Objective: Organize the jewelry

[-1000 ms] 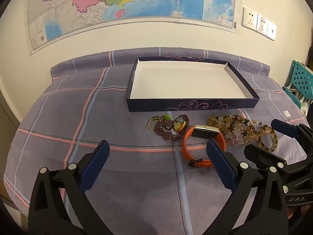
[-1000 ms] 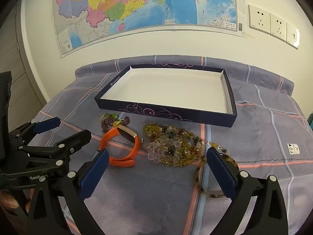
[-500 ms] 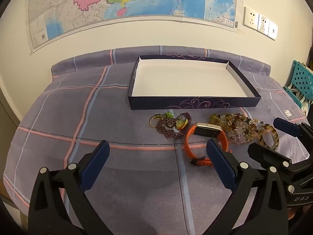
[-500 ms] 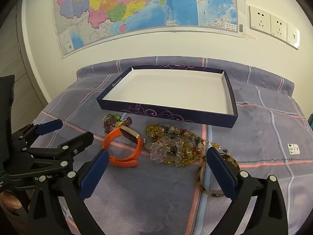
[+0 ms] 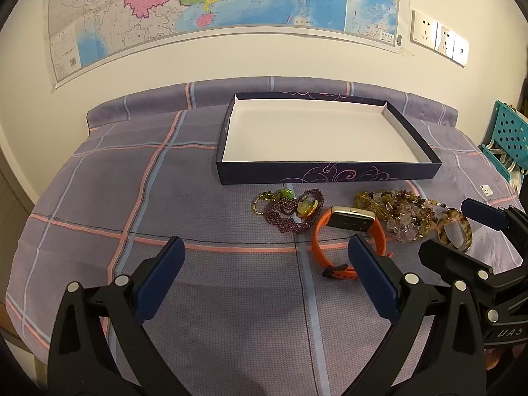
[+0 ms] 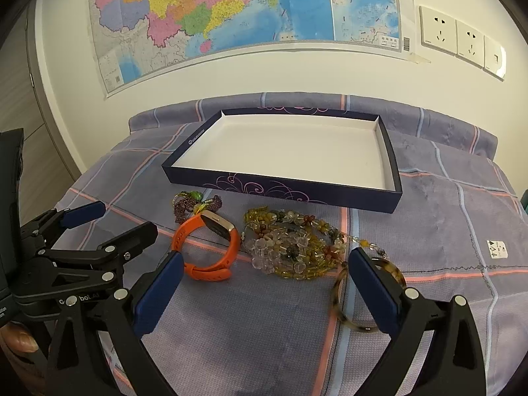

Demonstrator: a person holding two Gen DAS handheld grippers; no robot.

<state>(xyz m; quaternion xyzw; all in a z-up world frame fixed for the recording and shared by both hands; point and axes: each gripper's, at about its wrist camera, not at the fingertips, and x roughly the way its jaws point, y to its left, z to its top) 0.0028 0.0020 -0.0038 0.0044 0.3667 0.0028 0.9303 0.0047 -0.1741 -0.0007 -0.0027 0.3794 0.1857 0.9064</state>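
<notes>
So both grippers are hovering low over the table (image 5: 99,181), which has a purple plaid cloth on it. The left gripper (image 5: 265,260) has its jaws spread wide with nothing between them, and the right gripper (image 6: 264,275) is the same, wide apart and empty.

All the jewelry sits in a loose row on the cloth, just in front of the dark blue box (image 5: 326,173) with the white inside, which has nothing in it. From left to right in the left wrist view: a tangle of dark red beads with green bits (image 5: 290,209), an orange watch (image 5: 346,231) standing on its edge, a pile of amber and clear beads (image 5: 399,214), and a tortoiseshell bangle (image 5: 455,234) at the far right.

In the right wrist view the bangle (image 6: 359,297) is partly hidden behind the right-hand blue pad (image 6: 373,287), and the watch (image 6: 211,247) is just ahead of the left-hand pad (image 6: 158,292). On the wall behind there's a big map (image 6: 247,10).
</notes>
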